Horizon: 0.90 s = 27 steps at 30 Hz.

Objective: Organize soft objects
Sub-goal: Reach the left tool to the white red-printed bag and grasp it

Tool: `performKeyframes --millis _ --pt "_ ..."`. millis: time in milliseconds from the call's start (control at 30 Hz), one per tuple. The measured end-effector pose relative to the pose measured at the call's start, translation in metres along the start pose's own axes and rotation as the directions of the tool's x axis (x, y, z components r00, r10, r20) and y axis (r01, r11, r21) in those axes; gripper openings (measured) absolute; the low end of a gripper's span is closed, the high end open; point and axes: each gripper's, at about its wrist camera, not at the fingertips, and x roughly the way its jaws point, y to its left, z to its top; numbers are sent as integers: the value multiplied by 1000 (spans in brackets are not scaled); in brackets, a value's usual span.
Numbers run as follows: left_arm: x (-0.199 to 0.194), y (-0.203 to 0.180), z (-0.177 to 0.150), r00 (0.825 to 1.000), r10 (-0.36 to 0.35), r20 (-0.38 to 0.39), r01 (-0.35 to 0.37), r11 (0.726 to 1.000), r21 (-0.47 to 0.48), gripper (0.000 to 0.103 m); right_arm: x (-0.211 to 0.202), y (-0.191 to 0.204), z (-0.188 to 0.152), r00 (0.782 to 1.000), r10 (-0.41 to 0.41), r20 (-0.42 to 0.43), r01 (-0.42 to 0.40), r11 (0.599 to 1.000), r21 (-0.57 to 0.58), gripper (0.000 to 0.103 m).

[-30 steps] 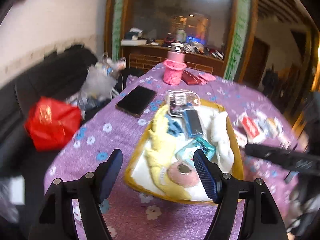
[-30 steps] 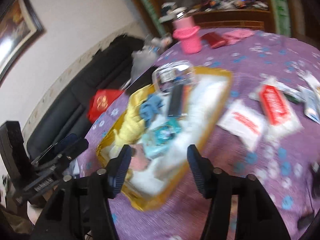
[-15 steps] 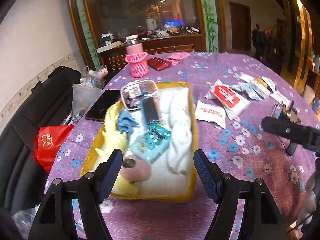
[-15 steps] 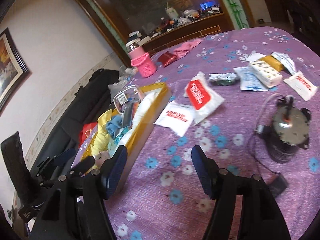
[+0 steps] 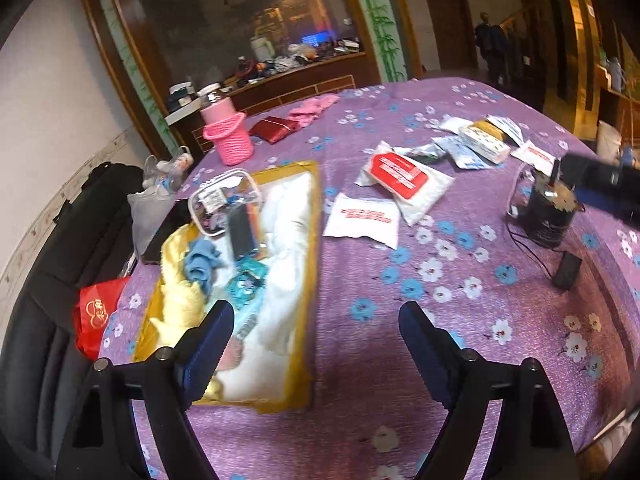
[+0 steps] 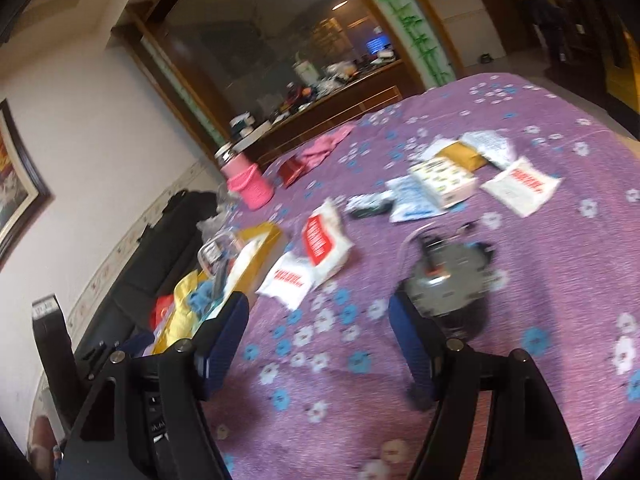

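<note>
Now my left gripper [image 5: 316, 330] hangs over the purple flowered tablecloth [image 5: 460, 320], jaws opening, nothing between them. My right gripper [image 6: 318, 320] does likewise, also empty. Beyond my left fingers the yellow tray [image 5: 312, 280] holds soft things; white tissue packs [image 5: 362, 220] lie just right of it, a black motor [image 6: 448, 292] farther right.

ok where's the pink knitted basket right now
In the left wrist view the pink knitted basket stands at the table's far left edge, beyond the yellow tray, with a red wallet just to its right.
</note>
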Motion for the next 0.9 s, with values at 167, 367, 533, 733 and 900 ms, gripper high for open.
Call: performKeyframes --millis 167,367,533,733,900 --pt "8 -16 3 1000 -14 -27 15 1000 26 87 -15 -32 10 999 -40 29 38 997 60 72" --pt "17 -30 6 997 -46 -55 48 998 46 87 -29 -54 23 996 -69 60 63 994 88 72" --pt "34 -41 9 984 -133 -114 136 990 19 87 -40 -61 46 991 -95 91 89 994 67 72" --pt "65 -57 7 959 -209 -190 207 978 -35 88 -31 -81 88 980 -154 122 147 987 63 77" --pt "78 -58 1 947 -241 -214 226 970 -91 95 5 -104 112 981 -183 64 178 981 76 77"
